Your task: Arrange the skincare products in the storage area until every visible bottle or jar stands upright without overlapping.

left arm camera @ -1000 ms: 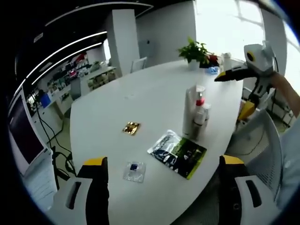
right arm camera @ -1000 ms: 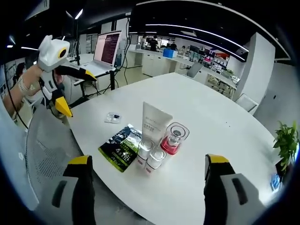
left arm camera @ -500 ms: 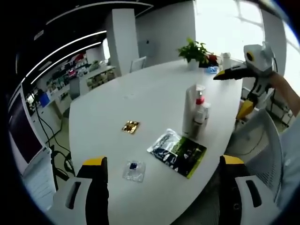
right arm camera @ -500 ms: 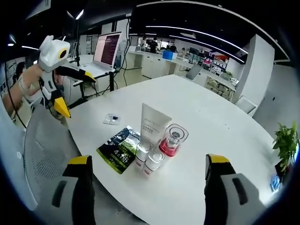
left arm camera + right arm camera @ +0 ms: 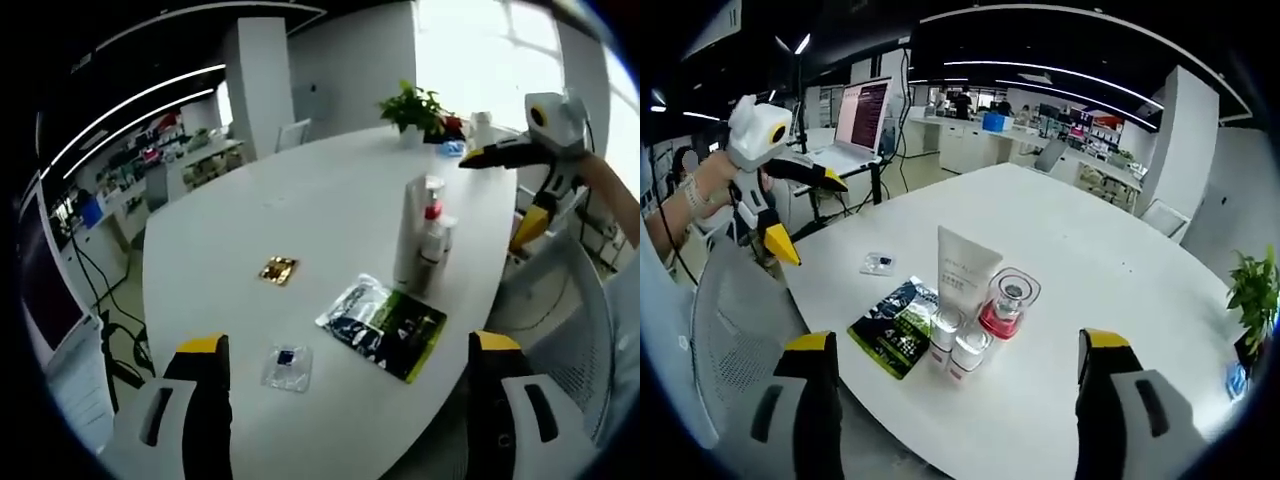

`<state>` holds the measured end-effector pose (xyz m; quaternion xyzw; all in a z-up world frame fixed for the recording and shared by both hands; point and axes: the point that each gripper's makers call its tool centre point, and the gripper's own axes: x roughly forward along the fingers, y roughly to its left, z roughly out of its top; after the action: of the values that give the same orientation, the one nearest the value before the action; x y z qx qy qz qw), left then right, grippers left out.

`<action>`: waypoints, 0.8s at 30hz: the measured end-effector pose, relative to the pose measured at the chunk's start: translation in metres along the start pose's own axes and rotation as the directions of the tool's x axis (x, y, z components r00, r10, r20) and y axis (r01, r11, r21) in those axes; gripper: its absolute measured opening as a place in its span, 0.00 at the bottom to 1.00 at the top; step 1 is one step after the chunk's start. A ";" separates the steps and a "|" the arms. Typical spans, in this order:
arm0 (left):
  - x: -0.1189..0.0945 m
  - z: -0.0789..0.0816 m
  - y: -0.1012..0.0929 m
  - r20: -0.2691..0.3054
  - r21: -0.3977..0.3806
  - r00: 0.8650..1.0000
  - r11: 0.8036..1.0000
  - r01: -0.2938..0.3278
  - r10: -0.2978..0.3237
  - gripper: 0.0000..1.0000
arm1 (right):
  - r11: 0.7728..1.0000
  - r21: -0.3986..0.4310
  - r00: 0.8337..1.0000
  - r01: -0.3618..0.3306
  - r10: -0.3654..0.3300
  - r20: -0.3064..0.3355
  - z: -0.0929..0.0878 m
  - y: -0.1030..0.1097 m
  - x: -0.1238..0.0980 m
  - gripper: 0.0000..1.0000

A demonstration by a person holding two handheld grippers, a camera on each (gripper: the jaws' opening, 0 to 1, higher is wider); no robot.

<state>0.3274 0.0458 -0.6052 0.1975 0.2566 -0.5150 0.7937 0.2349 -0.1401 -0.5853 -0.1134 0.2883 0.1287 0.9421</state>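
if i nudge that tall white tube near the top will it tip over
Probably. The white tube stands tall on a narrow end, so a high push likely topples it. It would likely knock the small bottles or the pink-based jar crowded beside it.

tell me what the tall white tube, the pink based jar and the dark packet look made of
White tube: looks like matte, opaque plastic with a flat crimped top. Pink-based jar: clear, glossy walls you can see through, glass or acrylic; cannot tell which. Dark green packet: looks like thin printed film or foil, lying flat with a slight sheen.

Left gripper [image 5: 345, 400] and right gripper [image 5: 955, 395] (both empty), jaws apart.
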 end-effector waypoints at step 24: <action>0.053 -0.060 0.051 -0.216 0.031 0.974 0.997 0.073 -0.064 0.75 | 0.999 0.018 0.998 0.040 -0.039 -0.046 -0.009 -0.004 -0.003 1.00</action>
<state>0.3800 0.0622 -0.6826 0.2584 0.3376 -0.5226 0.7391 0.2292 -0.1469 -0.5906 -0.1131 0.3088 0.1047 0.9386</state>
